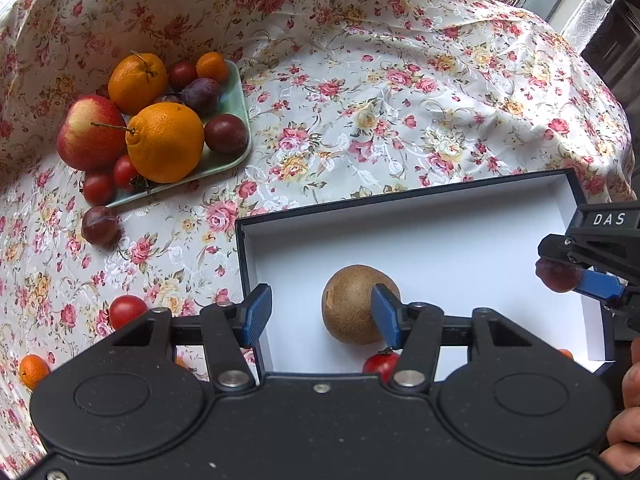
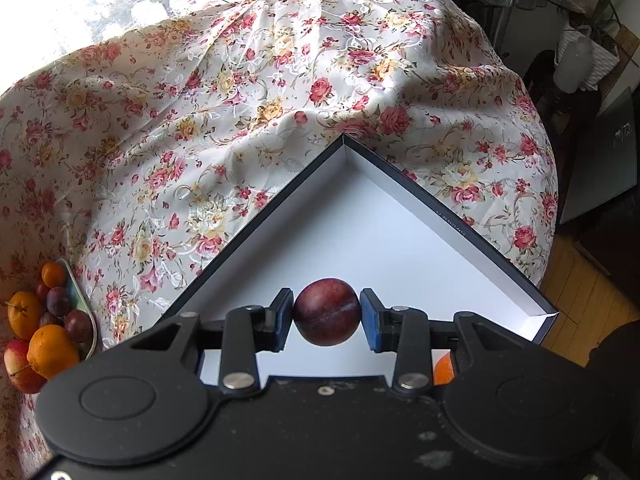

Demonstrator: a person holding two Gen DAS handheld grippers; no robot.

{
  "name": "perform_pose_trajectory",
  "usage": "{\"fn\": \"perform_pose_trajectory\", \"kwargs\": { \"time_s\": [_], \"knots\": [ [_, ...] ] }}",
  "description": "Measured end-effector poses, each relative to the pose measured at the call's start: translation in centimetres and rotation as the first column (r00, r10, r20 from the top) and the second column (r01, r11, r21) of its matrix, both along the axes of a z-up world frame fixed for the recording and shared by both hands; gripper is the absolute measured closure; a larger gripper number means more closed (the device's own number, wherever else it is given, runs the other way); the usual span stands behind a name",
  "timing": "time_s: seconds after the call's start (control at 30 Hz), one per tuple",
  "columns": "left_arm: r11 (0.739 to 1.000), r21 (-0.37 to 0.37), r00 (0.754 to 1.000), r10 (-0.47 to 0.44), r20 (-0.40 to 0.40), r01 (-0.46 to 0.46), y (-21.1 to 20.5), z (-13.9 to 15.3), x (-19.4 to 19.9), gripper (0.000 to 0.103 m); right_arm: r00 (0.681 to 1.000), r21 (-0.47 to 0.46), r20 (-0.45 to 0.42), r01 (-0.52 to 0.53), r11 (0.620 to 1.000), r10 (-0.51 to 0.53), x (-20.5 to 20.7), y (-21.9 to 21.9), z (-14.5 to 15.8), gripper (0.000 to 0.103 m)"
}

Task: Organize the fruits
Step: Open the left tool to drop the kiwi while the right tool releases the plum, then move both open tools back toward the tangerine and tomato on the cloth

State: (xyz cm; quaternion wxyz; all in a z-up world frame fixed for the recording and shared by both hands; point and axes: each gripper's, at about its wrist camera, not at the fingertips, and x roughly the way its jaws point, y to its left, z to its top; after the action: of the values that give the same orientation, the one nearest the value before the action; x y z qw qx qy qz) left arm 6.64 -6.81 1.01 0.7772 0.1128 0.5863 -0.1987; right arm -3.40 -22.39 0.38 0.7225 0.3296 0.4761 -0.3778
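Observation:
A brown kiwi (image 1: 352, 304) lies on the white floor of the dark-rimmed box (image 1: 400, 196). My left gripper (image 1: 320, 316) hangs over it, open: the right pad (image 1: 386, 316) overlaps the kiwi and the left pad (image 1: 256, 312) stands well clear of it. My right gripper (image 2: 326, 314) is shut on a dark red plum (image 2: 326, 312), held above the box (image 2: 360, 220) near its right side. In the left wrist view the right gripper (image 1: 576, 276) and its plum (image 1: 554, 278) show at the right edge.
A green tray (image 1: 236, 96) at the left holds oranges, an apple, plums and tomatoes. Loose on the floral cloth lie a plum (image 1: 100, 226), a tomato (image 1: 127, 311) and a small orange (image 1: 34, 371). Another tomato (image 1: 380, 362) peeks from under the left gripper. A person's hand (image 1: 628, 420) is at the right.

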Motion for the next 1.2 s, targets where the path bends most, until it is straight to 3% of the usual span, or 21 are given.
{"fn": "perform_pose_trajectory", "kwargs": {
  "time_s": [0.33,0.6,1.2],
  "knots": [
    [1.000,0.003,1.000,0.001,-0.002,-0.001,0.2,0.1,-0.1,0.043,0.998,-0.073,0.054,-0.017,0.997,0.021,0.0,0.5,1.5,0.065],
    [1.000,0.008,1.000,-0.009,-0.029,0.009,0.2,-0.2,-0.1,0.043,0.999,-0.019,0.027,-0.019,1.000,0.020,0.2,0.7,0.9,0.065],
    [0.998,0.035,0.995,-0.043,-0.085,0.046,1.6,-0.6,-0.6,0.042,0.979,0.099,-0.203,-0.001,0.995,0.021,0.8,2.2,-1.4,0.066]
  ]
}}
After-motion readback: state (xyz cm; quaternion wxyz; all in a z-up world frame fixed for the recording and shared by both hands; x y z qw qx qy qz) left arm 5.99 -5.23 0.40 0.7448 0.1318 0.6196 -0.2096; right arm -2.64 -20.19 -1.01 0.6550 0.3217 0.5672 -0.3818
